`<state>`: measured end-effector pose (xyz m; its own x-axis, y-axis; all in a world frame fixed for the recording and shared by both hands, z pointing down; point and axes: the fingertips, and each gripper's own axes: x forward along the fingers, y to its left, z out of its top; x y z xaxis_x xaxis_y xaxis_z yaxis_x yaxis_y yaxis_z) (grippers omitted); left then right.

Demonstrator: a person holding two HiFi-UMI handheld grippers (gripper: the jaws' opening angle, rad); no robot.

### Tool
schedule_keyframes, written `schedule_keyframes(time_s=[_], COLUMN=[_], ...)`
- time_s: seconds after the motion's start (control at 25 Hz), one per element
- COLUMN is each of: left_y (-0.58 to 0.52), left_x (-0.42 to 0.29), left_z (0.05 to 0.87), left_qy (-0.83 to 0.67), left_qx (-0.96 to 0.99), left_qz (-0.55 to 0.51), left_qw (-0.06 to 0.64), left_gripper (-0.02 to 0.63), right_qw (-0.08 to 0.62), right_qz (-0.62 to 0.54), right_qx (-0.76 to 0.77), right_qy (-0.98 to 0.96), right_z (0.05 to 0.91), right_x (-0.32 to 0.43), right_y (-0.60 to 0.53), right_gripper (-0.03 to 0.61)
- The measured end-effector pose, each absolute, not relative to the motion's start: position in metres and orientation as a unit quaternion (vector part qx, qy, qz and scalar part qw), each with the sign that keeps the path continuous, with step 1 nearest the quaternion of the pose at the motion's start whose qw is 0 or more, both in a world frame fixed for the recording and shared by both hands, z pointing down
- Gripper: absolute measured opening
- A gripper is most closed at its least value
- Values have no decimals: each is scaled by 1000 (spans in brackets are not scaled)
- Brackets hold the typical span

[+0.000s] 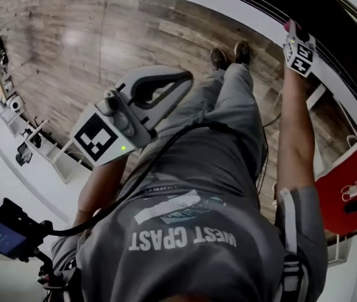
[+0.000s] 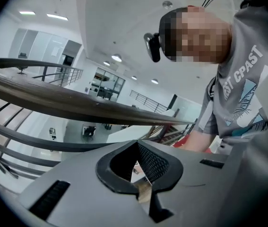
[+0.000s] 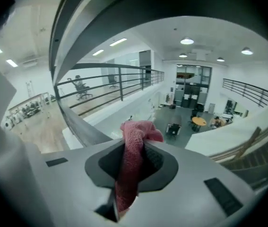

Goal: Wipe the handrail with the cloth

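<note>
Bunching out of the right gripper's (image 1: pixel 299 50) closed jaws, the pink cloth (image 3: pixel 131 160) is carried at arm's length to the handrail (image 2: pixel 53 98), a loose fold left proud at the tips, seemingly to serve as the wiping face; whether it touches the rail is unclear. The left gripper (image 1: pixel 165 83), jaws closed on nothing, is held back near the person's waist, apparently out of the way.
</note>
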<state>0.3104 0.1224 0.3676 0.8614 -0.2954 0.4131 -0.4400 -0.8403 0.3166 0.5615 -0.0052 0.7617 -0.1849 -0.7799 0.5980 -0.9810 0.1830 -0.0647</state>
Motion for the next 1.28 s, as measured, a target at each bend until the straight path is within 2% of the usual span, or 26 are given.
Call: schedule_keyframes(time_s=[0.08,0.16,0.28,0.52,0.72,0.84,0.92,1.0,1.08,1.28], left_y=[122,126,107,101,111,100,93,94,103,107], left_x=[312,303,300,287,281,216,158,110,73,-36], left_z=[369,368,353,354,339,330,335,341,340,341], left_qy=[-186,-214,-243,-264,-251,-239,-243,-249,-247,-269], left_qx=[938,916,921,924,929,935,934,932,931,915], left_qz=[188,195,148,141,136,128,116,103,95,149], left_qw=[223,277,267,237,235,230,234,244,253,262], left_gripper=[3,3,3,3,3,3,3,3,3,3], right_qw=[235,232,206,215,230,252,237,196,175,222], right_qz=[232,245,259,234,208,214,248,290,287,232], right_qx=[653,691,713,634,602,651,693,699,669,563], right_qy=[-681,-639,-618,-705,-736,-684,-635,-623,-663,-761], right_z=[750,746,753,765,744,736,750,761,746,737], right_x=[635,665,628,475,490,518,515,476,402,173], right_y=[17,38,32,-24,-11,-2,1,-7,-30,-115], right_gripper=[48,48,48,48,48,48,48,48,48,48])
